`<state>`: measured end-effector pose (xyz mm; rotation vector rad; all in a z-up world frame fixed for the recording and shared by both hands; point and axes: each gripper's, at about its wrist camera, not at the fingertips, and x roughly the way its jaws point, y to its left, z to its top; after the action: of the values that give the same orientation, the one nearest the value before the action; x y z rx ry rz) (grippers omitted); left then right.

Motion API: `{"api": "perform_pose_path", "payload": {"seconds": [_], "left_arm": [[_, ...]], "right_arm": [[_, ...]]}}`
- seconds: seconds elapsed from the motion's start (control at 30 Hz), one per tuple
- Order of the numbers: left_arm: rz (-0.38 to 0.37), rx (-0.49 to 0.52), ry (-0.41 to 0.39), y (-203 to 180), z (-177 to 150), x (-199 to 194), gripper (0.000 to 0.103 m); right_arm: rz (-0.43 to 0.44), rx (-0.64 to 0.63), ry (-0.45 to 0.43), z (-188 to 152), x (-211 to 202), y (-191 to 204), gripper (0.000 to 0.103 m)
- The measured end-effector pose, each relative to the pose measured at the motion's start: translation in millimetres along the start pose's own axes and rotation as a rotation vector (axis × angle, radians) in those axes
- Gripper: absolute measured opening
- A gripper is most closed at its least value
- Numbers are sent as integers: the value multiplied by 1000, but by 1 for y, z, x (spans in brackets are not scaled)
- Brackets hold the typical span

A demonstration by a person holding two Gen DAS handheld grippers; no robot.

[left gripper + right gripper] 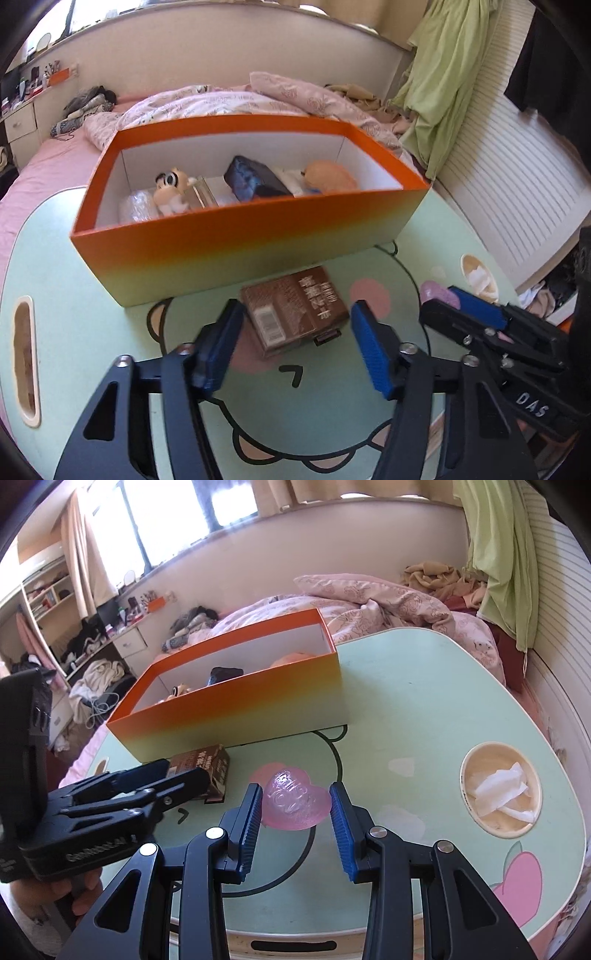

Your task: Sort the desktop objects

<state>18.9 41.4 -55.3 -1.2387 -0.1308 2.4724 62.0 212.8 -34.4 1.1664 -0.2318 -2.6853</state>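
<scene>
A brown carton (295, 310) lies on the pale green table (92, 258), just in front of the orange box (240, 236). My left gripper (298, 306) straddles the carton; the left pad is at its edge, while a gap shows at the right pad. In the right wrist view that gripper (177, 771) reaches in from the left over the same carton (207, 768). A clear pink heart (295, 805) rests on the table, and my right gripper (295, 788) has both blue pads against its sides.
The orange box (236, 709) holds a figurine (171, 188), a dark blue pouch (251, 181) and a peach plush (328, 175). A round recess (498, 794) at the table's right holds crumpled tissue. A bed with a pink quilt (388, 602) lies behind, and a slatted white panel (509, 192) stands to the right.
</scene>
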Motion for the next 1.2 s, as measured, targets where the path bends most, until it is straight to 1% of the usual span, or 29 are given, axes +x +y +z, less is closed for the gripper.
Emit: {"api": "perform_pose_path", "payload": {"seconds": [0.03,0.07,0.17,0.23,0.33,0.37,0.4,0.53,0.73,0.8,0.9,0.97,1.0,1.03,1.07,1.1,1.2], "left_arm": [[-26,0,19,-2,-3,0,54],[-51,2,36,-4,-5,-1,52],[-117,49,35,-19,-15,-13,53],[-56,77,5,-24,-15,-20,53],[39,63,-65,-18,-8,-23,53],[53,60,-75,-16,-6,-22,53],[57,58,-75,-14,-5,-20,53],[17,59,-11,-9,4,-2,53],[-11,65,14,-12,7,12,53],[2,76,18,-16,3,12,49],[13,82,24,-20,-6,5,49],[8,66,2,-20,-9,0,49],[12,60,-21,-20,-9,-3,49],[21,60,-32,-21,-8,-4,51],[30,61,-41,-22,-7,-4,58],[29,69,-38,-24,-5,-2,60],[27,93,-29,-28,0,4,61]], "right_arm": [[3,5,0,0,0,-1,36],[6,10,1,0,1,-2,36],[3,19,2,0,3,-5,36],[1,24,-1,0,2,-7,36],[-1,30,-6,1,1,-9,36],[0,31,-9,1,-1,-9,36],[1,32,-11,1,-2,-9,36],[5,30,-9,2,-2,-10,36],[14,27,3,1,1,-10,36],[9,24,4,0,1,-10,36],[-13,9,12,-1,4,-9,36],[-23,9,18,-2,6,-9,36],[-21,12,19,-2,6,-10,36],[-20,16,20,-2,6,-11,36],[-22,18,19,-2,6,-12,36],[-23,20,17,-2,5,-12,36],[-24,29,13,-2,3,-16,36]]}}
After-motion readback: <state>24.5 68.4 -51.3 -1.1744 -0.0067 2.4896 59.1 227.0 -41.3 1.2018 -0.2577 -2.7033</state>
